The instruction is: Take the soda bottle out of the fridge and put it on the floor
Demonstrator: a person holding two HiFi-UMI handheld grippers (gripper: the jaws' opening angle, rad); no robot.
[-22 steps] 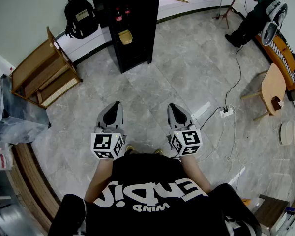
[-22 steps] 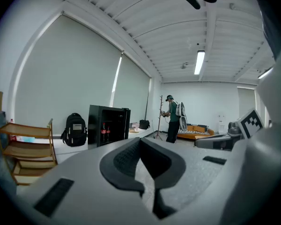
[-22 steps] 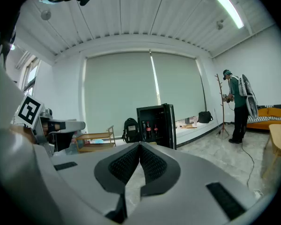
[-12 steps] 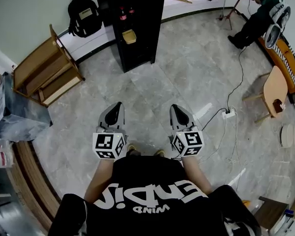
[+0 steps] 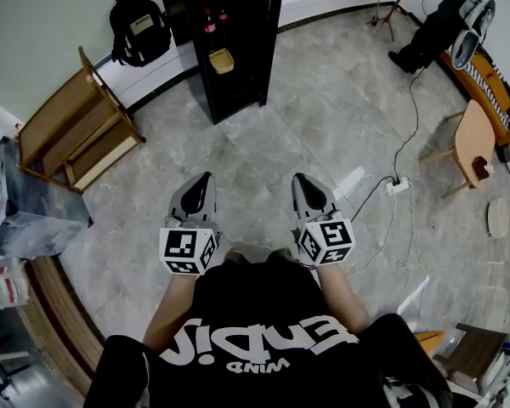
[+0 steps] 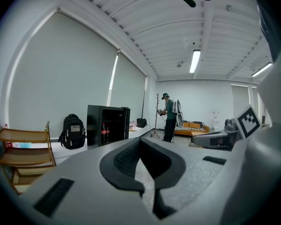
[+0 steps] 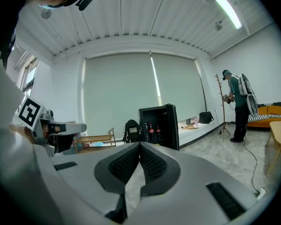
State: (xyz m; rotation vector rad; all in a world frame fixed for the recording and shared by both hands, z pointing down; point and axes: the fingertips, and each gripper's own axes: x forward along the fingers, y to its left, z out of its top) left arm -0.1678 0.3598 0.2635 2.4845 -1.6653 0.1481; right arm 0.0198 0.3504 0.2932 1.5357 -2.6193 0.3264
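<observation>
The black fridge [image 5: 235, 45] stands open at the far wall, well ahead of me. Two red-capped soda bottles [image 5: 210, 21] stand on its upper shelf, with a small yellow container [image 5: 222, 60] below them. The left gripper view shows the fridge [image 6: 107, 125] and the bottles [image 6: 103, 132] far off, and so does the right gripper view, with the fridge [image 7: 159, 125] and the bottles [image 7: 151, 131]. My left gripper [image 5: 206, 178] and right gripper [image 5: 297, 178] are held side by side near my waist, pointing toward the fridge. Both are shut and hold nothing.
A wooden shelf rack [image 5: 75, 130] and a black backpack [image 5: 138, 27] stand left of the fridge. Plastic bags [image 5: 21, 215] lie at the left. A person [image 5: 440, 15] stands at the upper right, near a wooden chair [image 5: 476, 150] and a power strip [image 5: 397, 187] with cable.
Both grippers keep the same pose, shut and empty. Only the head view shifts slightly.
</observation>
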